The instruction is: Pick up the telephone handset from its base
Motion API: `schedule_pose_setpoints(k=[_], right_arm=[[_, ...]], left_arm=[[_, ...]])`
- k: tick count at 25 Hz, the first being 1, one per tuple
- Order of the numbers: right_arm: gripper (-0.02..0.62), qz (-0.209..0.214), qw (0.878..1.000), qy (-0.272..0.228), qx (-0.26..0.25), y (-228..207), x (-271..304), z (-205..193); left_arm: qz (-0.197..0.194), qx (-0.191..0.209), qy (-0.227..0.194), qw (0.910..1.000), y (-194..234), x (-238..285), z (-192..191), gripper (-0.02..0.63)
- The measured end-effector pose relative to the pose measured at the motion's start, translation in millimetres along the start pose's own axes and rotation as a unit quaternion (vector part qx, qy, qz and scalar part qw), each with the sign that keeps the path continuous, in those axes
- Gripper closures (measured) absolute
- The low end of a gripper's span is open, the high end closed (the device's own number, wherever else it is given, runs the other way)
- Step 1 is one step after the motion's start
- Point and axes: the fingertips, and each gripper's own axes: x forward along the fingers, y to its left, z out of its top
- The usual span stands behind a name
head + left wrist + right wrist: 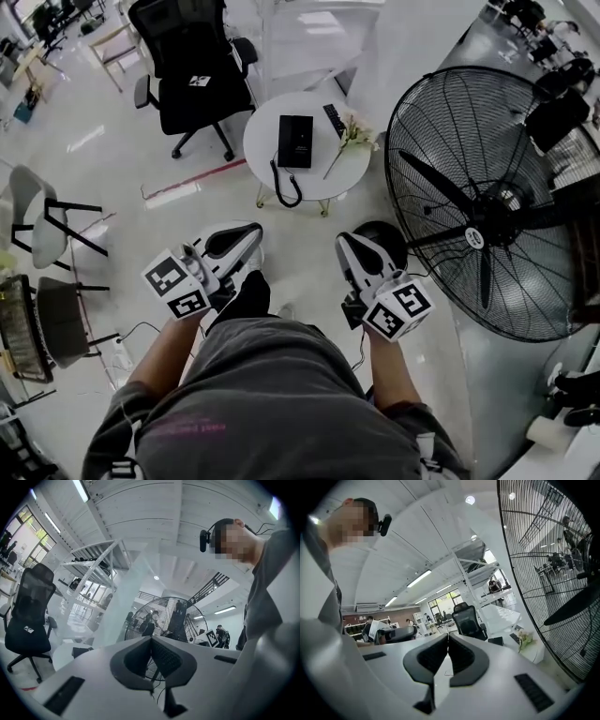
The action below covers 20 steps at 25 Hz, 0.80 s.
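Note:
The black telephone (295, 141) lies flat on a small round white table (262, 131), its coiled cord (285, 187) hanging over the near edge. The handset rests on the base. Both grippers are held low in front of the person, well short of the table. My left gripper (246, 234) is shut and empty, its pads meeting (151, 640); the telephone (82, 651) shows as a dark slab to its left. My right gripper (349, 246) is shut as well, with nothing between its pads (448, 637). From there the telephone (496, 641) is at the right.
A large black floor fan (487, 202) stands close at the right. A black office chair (192, 70) is behind the table at the left. A flower sprig (352, 136) and a dark remote (335, 119) share the tabletop. Folding chairs (47, 225) stand at far left.

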Motion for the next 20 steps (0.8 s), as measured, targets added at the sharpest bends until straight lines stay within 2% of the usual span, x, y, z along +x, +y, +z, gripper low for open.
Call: schedule_pose_setpoints(k=[11,20], right_arm=[[0.575,-0.020,1.000,0.017,0.011,-36.2,97.4,7.2],[0.575,-0.040,0.999,0.030,0.002,-58.6,180.7,34.6]], left_arm=[[-0.016,-0.026,0.017,0.9994,105.8,28.7,16.4,0.592],[-0.034,-0.047,0.020,0.9981,193.4,53.0,41.7,0.592]])
